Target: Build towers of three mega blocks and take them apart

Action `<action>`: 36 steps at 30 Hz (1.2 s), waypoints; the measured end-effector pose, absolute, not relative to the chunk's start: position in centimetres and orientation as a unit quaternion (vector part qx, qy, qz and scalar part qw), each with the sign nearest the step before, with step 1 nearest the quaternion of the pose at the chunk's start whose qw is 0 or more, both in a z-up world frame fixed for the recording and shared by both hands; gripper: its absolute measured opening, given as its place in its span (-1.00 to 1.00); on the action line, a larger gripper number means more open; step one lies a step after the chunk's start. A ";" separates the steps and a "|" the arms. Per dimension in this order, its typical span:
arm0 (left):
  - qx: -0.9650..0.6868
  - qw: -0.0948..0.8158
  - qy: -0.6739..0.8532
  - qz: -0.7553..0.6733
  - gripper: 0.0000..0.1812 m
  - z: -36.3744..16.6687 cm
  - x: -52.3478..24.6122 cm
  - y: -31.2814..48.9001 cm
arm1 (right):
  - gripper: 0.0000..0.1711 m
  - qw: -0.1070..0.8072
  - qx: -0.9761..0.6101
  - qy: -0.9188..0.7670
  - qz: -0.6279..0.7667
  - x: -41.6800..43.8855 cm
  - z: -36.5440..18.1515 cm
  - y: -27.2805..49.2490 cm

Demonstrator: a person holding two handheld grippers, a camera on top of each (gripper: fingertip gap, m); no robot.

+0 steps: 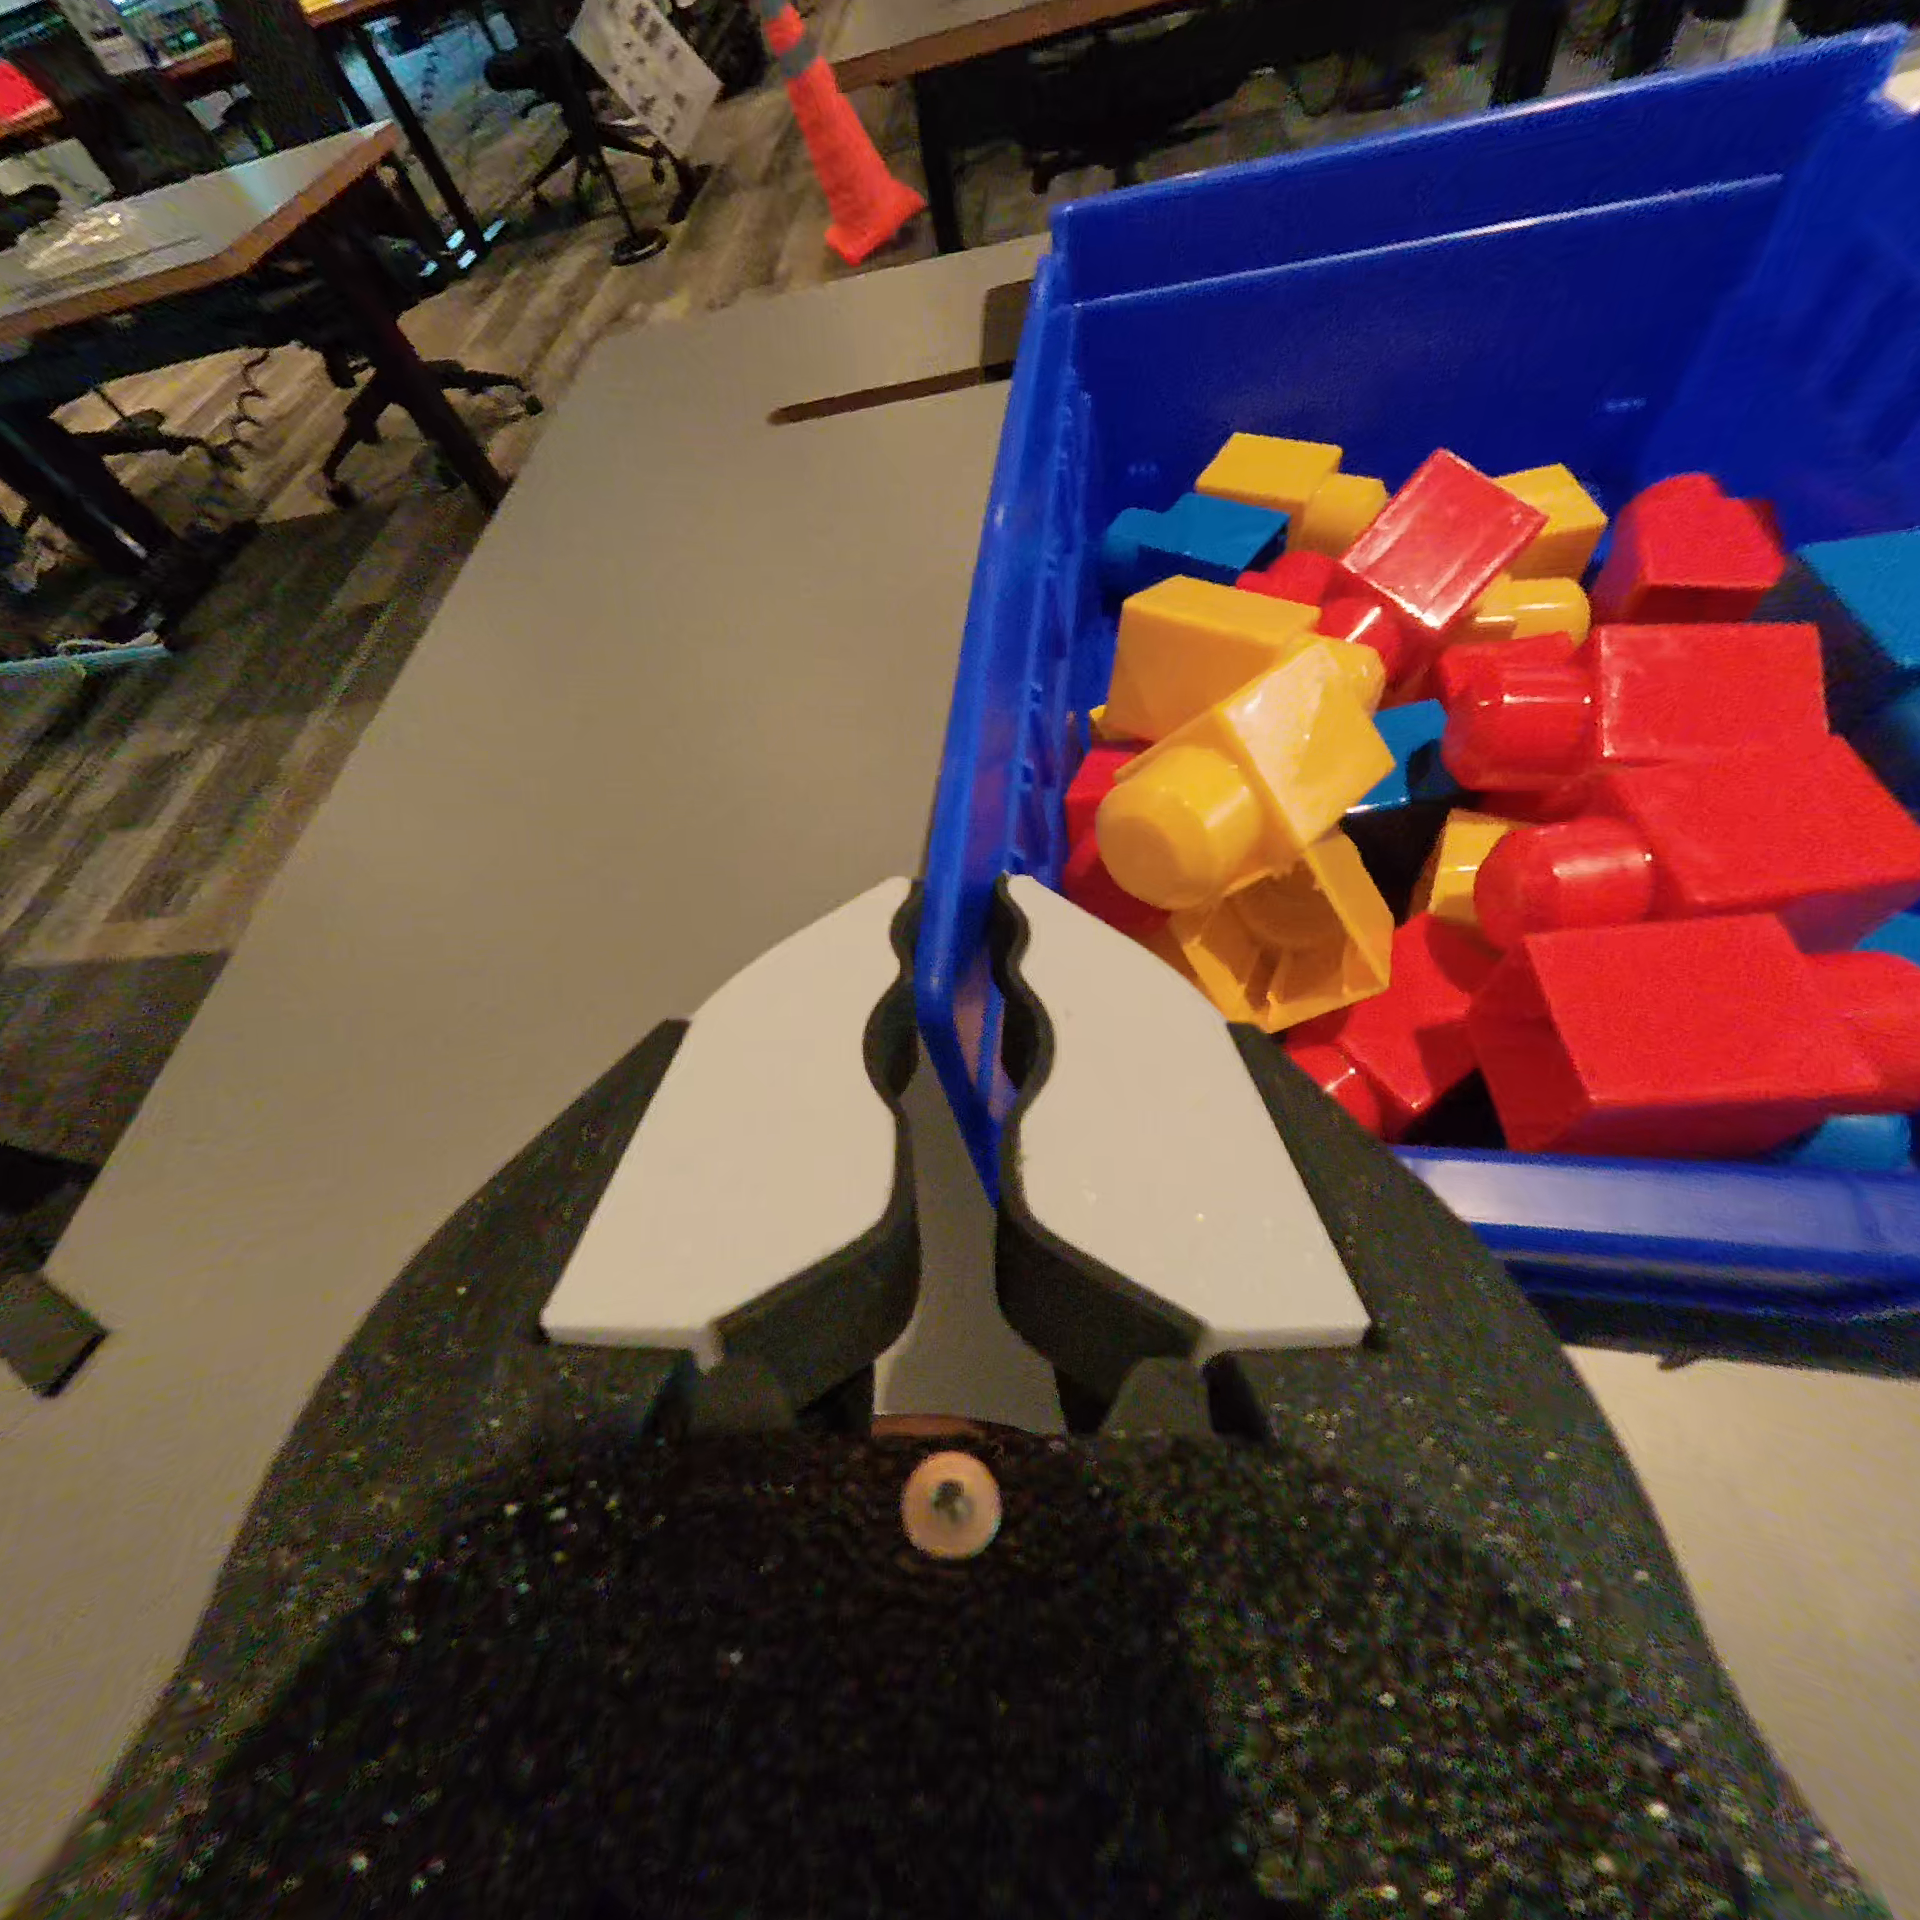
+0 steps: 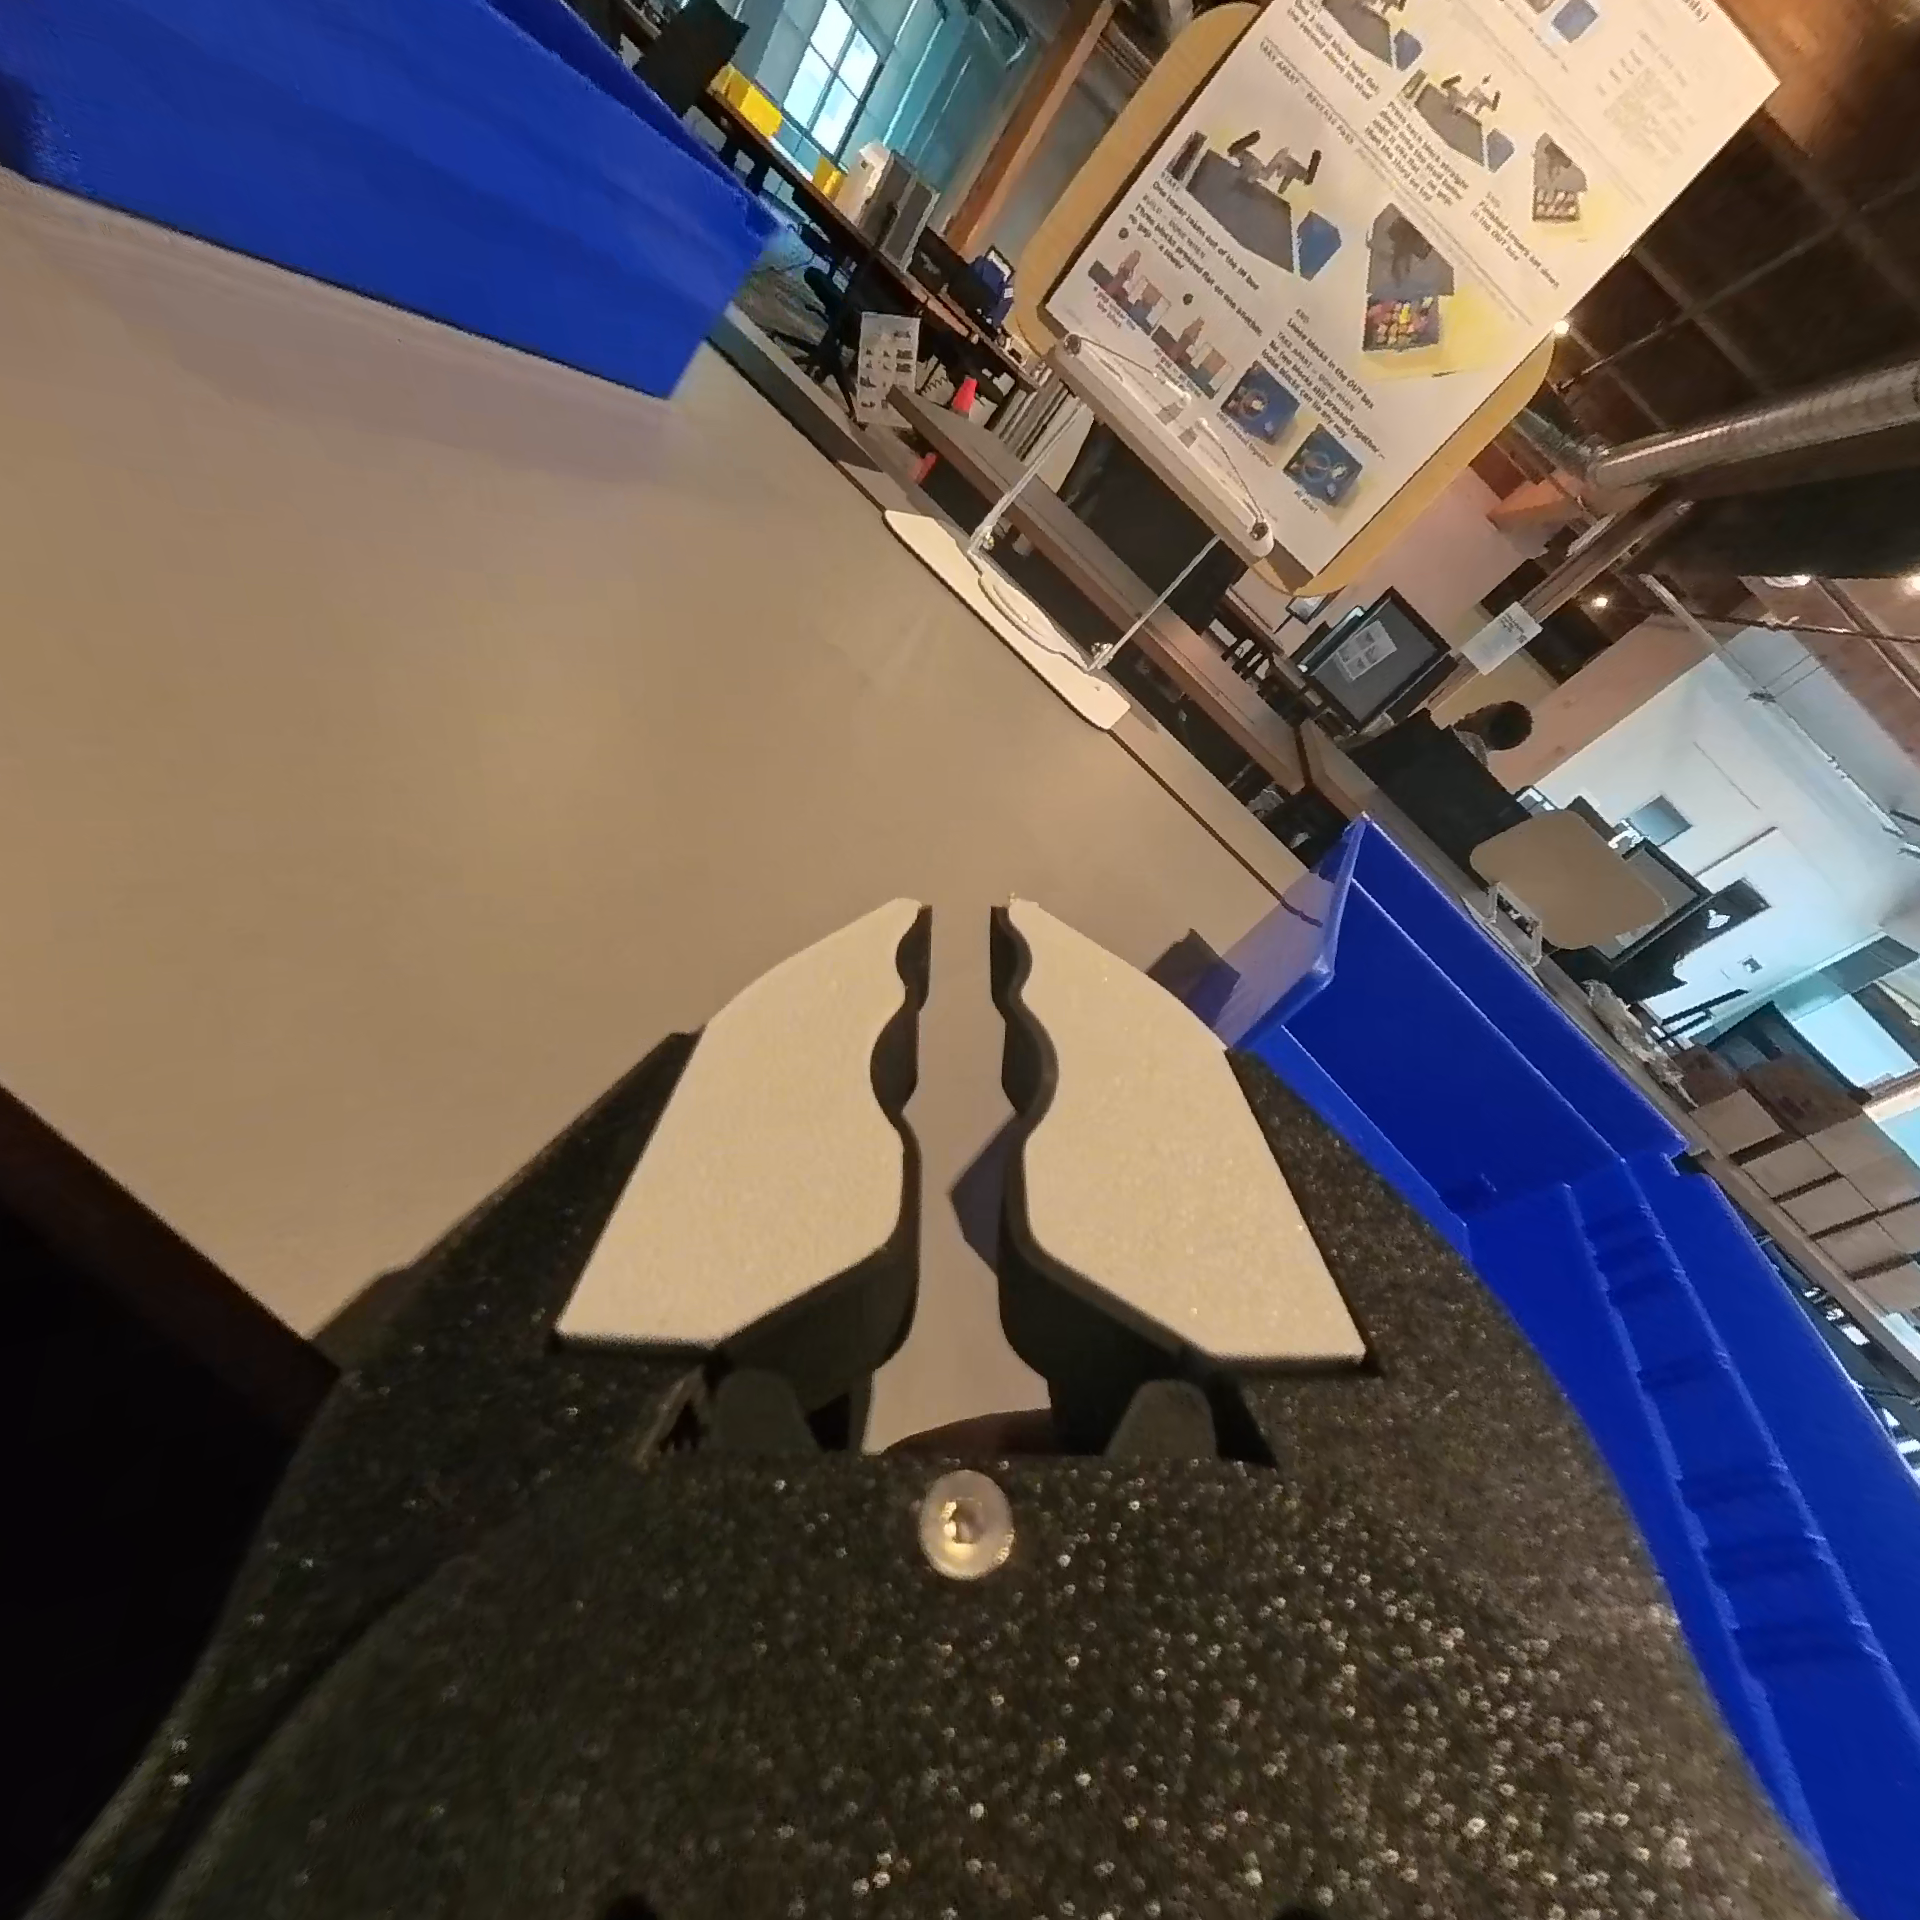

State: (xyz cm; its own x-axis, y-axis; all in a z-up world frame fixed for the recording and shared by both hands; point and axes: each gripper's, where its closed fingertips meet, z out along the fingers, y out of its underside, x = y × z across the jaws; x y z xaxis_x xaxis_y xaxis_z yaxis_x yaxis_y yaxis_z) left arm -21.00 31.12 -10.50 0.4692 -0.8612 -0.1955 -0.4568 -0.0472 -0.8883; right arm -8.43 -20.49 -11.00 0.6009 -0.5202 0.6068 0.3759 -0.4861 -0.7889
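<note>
Your left gripper (image 1: 954, 904) hung with its two grey fingers (image 1: 769, 1122) drawn close, only a narrow slot between them and nothing in it; the near corner of the blue bin (image 1: 1558, 343) showed through that slot, though you could not tell from the picture whether the tips touched the rim or hovered above it. Only this view let you see inside the bin, where the blocks (image 1: 1475, 790) lay in a loose heap, none stacked into a tower: red ones in the greater number, several yellow, a few blue, too tumbled over one another for an exact count, with a yellow block (image 1: 1247, 821) nearest your fingertips, lying on its side with its stud toward you. Your right gripper (image 2: 962, 914) was likewise nearly closed and empty, tilted low over the grey table (image 2: 468, 675), and it showed what the left view did not: one blue bin (image 2: 1455, 1049) just to its right, seen only from outside, and a second blue bin (image 2: 416, 177) farther off on the left, so two bins stood on the table with bare surface between them. Past them, at the table's far edge, an instruction board (image 2: 1382, 239) leaned on a clear stand. The left view gave you the grey table (image 1: 644, 665) running away beside the bin, then the wood-pattern floor, one orange cone (image 1: 847, 166) and other desks (image 1: 197, 229) beyond; the right view gave you more desks, monitors, windows and a pipe under the ceiling.
</note>
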 end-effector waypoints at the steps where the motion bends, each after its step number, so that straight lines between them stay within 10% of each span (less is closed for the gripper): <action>1: -0.698 0.503 0.469 -0.199 -0.88 -10.5 -21.4 31.7 | -0.87 0.504 -0.739 0.048 -0.444 -8.4 -11.0 -20.5; 36: -0.702 0.601 0.355 -0.137 -0.81 -5.6 -27.0 40.4 | -0.87 0.493 -0.744 0.043 -0.449 -8.4 -11.3 -20.2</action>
State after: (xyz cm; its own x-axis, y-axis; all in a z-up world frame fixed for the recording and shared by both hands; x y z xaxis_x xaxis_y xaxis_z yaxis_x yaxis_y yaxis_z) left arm -26.96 40.42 -5.60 0.7096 -0.6644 -0.2344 -0.3343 -0.0246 -0.9422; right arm -8.44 -20.22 -11.27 0.5934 -0.5058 0.6261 0.3792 -0.5105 -0.7718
